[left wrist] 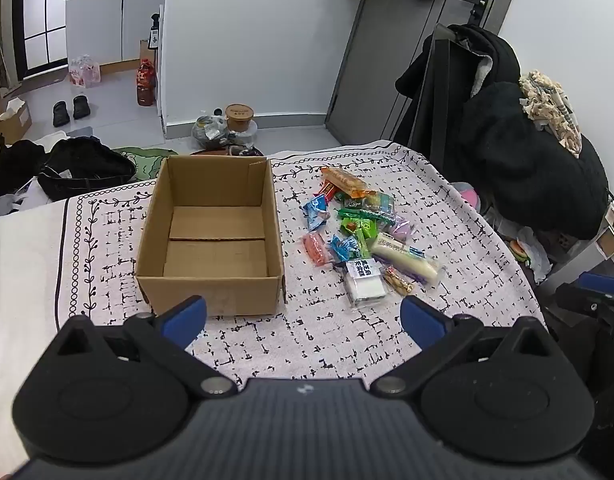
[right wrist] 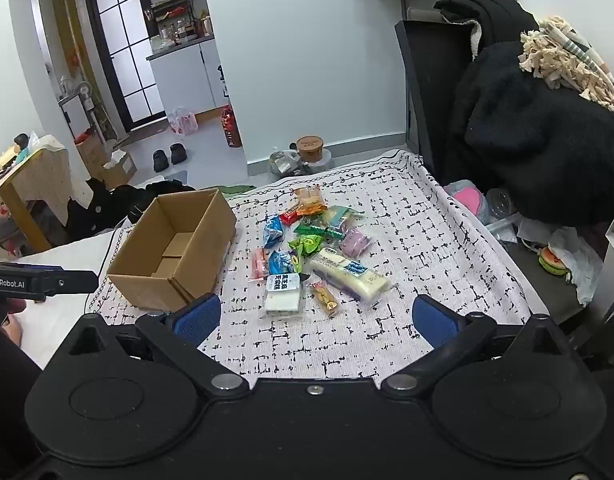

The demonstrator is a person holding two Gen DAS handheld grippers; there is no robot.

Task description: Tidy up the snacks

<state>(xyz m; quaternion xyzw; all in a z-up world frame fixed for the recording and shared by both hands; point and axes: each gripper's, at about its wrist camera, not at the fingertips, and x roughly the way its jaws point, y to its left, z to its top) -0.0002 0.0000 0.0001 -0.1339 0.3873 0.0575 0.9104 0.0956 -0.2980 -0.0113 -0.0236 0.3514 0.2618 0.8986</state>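
On the patterned cloth (left wrist: 347, 360) over the desk, left wrist view: left hand-held gripper (left wrist: 303, 322) sits at 6 o'clock, blue pads (left wrist: 185, 320) spread wide, nothing between them. Open cardboard box (left wrist: 215, 232) lies just ahead toward 11 o'clock, interior bare, flaps folded down inside. Snack pile (left wrist: 359, 232) lies at 1 o'clock, just beside the box's right wall but not touching it. Nearest the gripper: a white packet with black lettering (left wrist: 363, 280), a small gold-wrapped piece (left wrist: 399, 280) touching its right edge, and a long cream-coloured roll (left wrist: 407, 258) tilted diagonally. Farther back: blue wrappers, green wrappers, a pink-orange packet (left wrist: 317, 248) and an orange packet (left wrist: 343, 180) at the far end. Part of the right tool's blue and black body shows at 3 o'clock, past the cloth edge.

Right wrist view: right hand-held gripper (right wrist: 315, 318) at 6 o'clock, also fully spread and holding nothing. The snack pile (right wrist: 315, 248) is directly ahead at 12 o'clock; the white packet (right wrist: 283, 294) is the closest item, the gold piece (right wrist: 325, 298) just right of it, the cream roll (right wrist: 349, 274) beyond. The box (right wrist: 175, 248) stands at 10 o'clock, seen corner-on, near the pile. Left tool body, labelled GenRobot.AI, enters at 9 o'clock. A chair heaped with dark clothing (right wrist: 539, 140) stands at 2 o'clock, off the desk.
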